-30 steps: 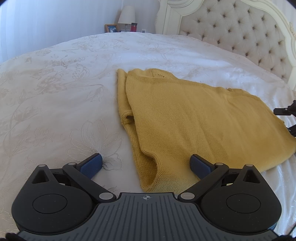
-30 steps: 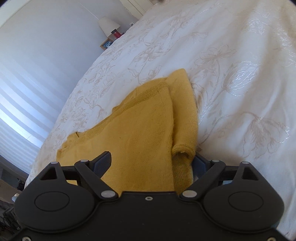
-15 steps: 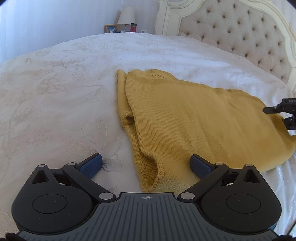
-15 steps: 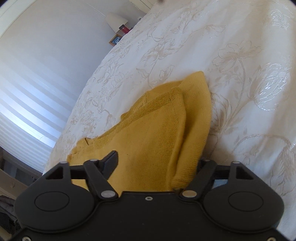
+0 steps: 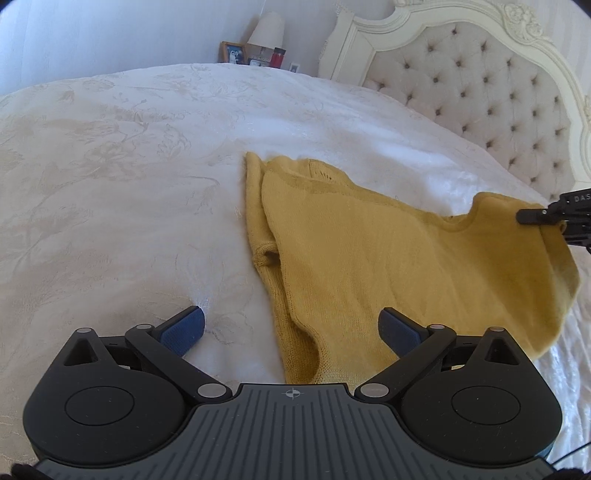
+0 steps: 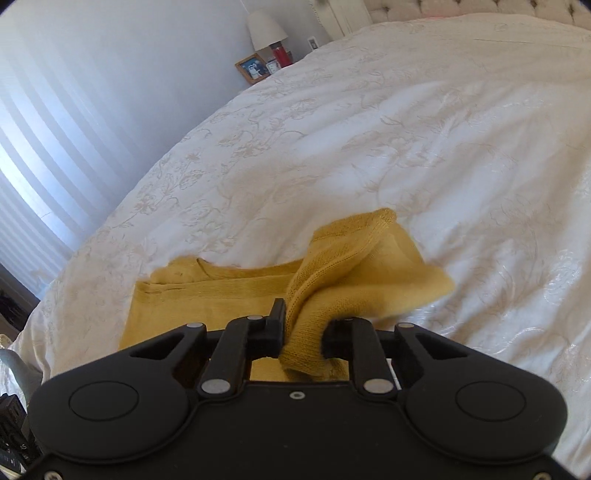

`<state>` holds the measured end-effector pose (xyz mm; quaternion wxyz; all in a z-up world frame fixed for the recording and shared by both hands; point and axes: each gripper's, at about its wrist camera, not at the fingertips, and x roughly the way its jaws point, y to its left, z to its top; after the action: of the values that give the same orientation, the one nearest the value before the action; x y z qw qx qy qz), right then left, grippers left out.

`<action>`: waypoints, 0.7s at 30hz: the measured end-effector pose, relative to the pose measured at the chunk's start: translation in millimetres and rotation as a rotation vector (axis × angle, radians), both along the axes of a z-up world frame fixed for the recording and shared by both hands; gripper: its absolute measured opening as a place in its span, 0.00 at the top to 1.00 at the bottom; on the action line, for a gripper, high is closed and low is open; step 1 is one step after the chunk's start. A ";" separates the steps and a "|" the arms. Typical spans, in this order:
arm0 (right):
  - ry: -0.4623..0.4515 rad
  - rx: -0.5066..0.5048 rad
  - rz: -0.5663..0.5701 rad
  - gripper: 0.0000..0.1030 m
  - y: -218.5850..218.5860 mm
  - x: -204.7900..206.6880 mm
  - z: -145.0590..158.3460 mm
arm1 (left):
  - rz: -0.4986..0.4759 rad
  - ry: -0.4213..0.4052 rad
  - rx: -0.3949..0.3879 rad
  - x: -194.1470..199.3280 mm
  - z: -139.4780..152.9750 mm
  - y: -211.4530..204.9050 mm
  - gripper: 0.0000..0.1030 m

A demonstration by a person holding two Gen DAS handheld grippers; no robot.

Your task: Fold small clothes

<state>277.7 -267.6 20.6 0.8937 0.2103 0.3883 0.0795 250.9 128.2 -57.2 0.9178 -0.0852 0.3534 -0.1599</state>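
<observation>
We are now clamping the right gripper (image 6: 303, 334) on one end of the yellow knit top (image 5: 369, 258); half a second ago those jaws were standing apart around the cloth, and now they are closed on a bunched fold. That end is lifting off the white bedspread (image 5: 129, 203) where a second ago it was lying flat, so we judge the fold is getting under way. In the left wrist view the right gripper (image 5: 554, 218) is showing at the raised corner. The left gripper (image 5: 291, 330) is staying wide apart, holding nothing, straddling the near hem, which is resting flat.

Around the top, the bedspread is lying bare on every side. The tufted headboard (image 5: 498, 96) and the nightstand lamp (image 5: 266, 29) are well apart from the work.
</observation>
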 end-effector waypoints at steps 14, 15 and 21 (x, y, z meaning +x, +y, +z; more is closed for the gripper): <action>0.040 0.052 0.038 0.80 137.2 42.6 -5.7 | 0.083 -0.007 -0.032 1.5 15.1 31.6 0.01; 0.044 0.056 0.033 0.80 143.1 45.0 -7.8 | 0.089 -0.006 -0.037 1.7 15.9 34.0 0.01; 0.064 0.030 0.048 0.79 176.5 57.2 -20.8 | 0.122 0.008 -0.064 3.1 17.2 47.3 0.01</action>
<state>334.8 -91.1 -0.2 0.8753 0.2169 0.4205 0.1001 254.0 175.5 -40.0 0.9212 -0.1366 0.3459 -0.1144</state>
